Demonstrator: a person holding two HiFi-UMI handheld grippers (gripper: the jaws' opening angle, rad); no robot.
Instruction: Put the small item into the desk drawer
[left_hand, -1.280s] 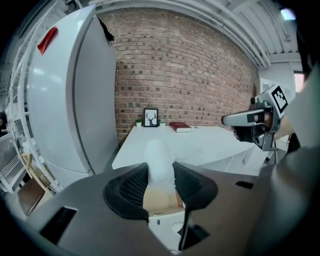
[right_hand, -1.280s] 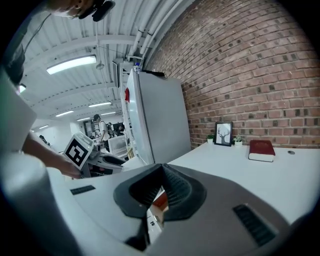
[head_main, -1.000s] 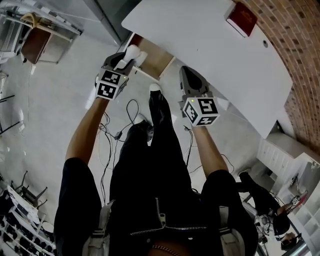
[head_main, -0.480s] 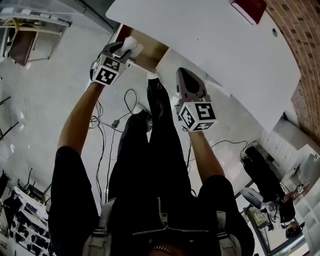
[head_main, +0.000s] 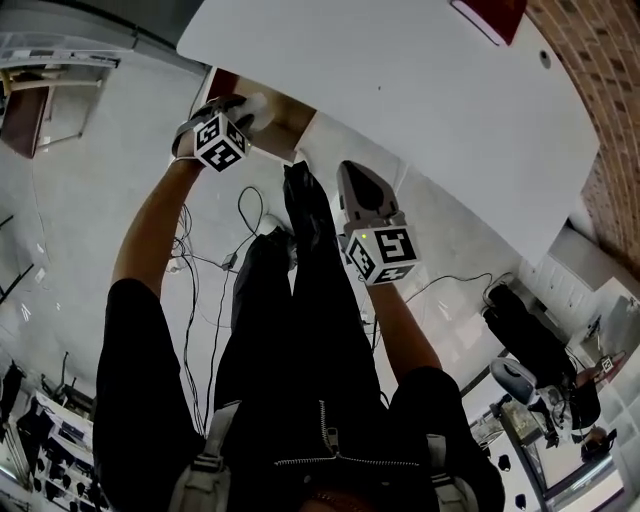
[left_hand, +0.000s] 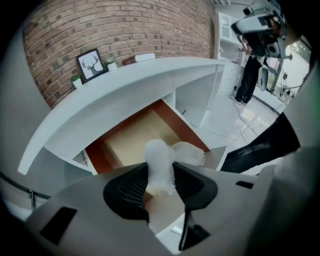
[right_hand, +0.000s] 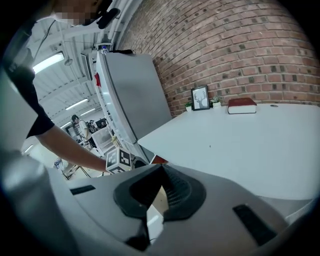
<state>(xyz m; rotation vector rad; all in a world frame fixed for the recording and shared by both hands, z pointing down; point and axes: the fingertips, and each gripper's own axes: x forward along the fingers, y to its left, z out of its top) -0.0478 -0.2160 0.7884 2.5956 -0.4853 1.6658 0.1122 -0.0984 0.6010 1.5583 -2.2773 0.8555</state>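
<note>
My left gripper (left_hand: 160, 184) is shut on a small white fluffy item (left_hand: 160, 164), whose upper end sticks out past the pads. It hangs over the front of the open drawer (left_hand: 134, 138), which has a light wooden bottom and reddish-brown sides, under the white desk (left_hand: 125, 87). In the head view the left gripper (head_main: 243, 108) and the item (head_main: 259, 102) sit at the drawer (head_main: 285, 118). My right gripper (head_main: 358, 182) hovers below the desk edge (head_main: 400, 90), jaws shut and empty. In the right gripper view the right gripper (right_hand: 159, 186) faces the desktop (right_hand: 240, 145).
A red book (right_hand: 241, 105) and a framed deer picture (right_hand: 200, 98) stand at the desk's back by the brick wall. The person's legs (head_main: 300, 300) are below the drawer. Cables (head_main: 215, 260) lie on the floor. Another person (left_hand: 250, 70) stands at the far right.
My left gripper has moved forward with the white item, from beside the drawer's front to over the drawer. The right gripper has stayed close to the desk edge.
</note>
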